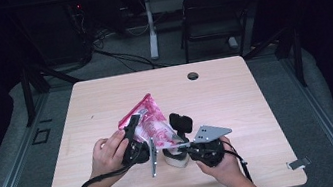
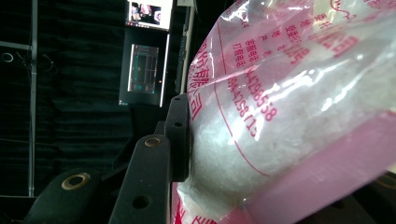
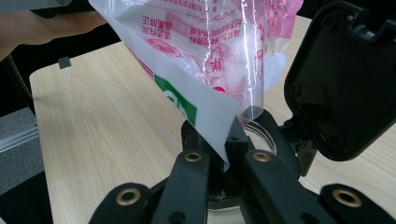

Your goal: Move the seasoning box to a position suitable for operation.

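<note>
A pink and clear plastic bag (image 1: 152, 117) of white granules hangs tilted above the table (image 1: 234, 88). My left gripper (image 1: 134, 123) is shut on its upper part; in the left gripper view one black finger (image 2: 180, 135) presses into the bulging bag (image 2: 289, 116), and the other jaw is hidden behind it. My right gripper (image 1: 182, 145) is shut on the bag's lower corner (image 3: 223, 140). That corner sits right over the mouth of a small white container (image 1: 177, 158), whose rim (image 3: 267, 133) shows behind the jaws. Its black flip lid (image 1: 180, 121) (image 3: 345, 79) stands open.
The light wooden table has a round cable hole (image 1: 193, 75) near its far edge. A black folding chair (image 1: 217, 12) and desk legs stand beyond the table. The left hand (image 3: 46, 23) shows at the top left of the right gripper view.
</note>
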Available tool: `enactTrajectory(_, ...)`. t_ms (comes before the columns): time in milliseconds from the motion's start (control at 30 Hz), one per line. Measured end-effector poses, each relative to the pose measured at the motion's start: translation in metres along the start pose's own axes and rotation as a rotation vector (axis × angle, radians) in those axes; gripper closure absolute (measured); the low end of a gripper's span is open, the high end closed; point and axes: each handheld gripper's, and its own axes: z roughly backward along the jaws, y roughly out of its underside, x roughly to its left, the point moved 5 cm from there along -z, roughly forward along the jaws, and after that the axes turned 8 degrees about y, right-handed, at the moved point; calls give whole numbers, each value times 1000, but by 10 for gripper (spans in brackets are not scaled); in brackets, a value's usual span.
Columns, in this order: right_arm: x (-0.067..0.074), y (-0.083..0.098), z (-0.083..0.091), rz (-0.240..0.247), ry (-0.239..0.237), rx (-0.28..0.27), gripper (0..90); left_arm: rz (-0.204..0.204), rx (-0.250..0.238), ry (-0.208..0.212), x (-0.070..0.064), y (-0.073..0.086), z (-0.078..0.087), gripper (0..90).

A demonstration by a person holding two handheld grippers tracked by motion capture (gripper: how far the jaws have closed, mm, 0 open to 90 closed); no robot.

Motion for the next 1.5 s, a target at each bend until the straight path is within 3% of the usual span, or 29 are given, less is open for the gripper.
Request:
enactTrajectory(733,-1,-1,0,2,11,-3,898,23,2,17,-2,3,-2,699)
enactTrajectory(1033,-1,-2,0,8,15,-2,897,54,15,51,-7,8,-4,701)
enactTrajectory(1500,-1,-2,-1,4,15,-8,879,61,21,78,-12,11,-7,703)
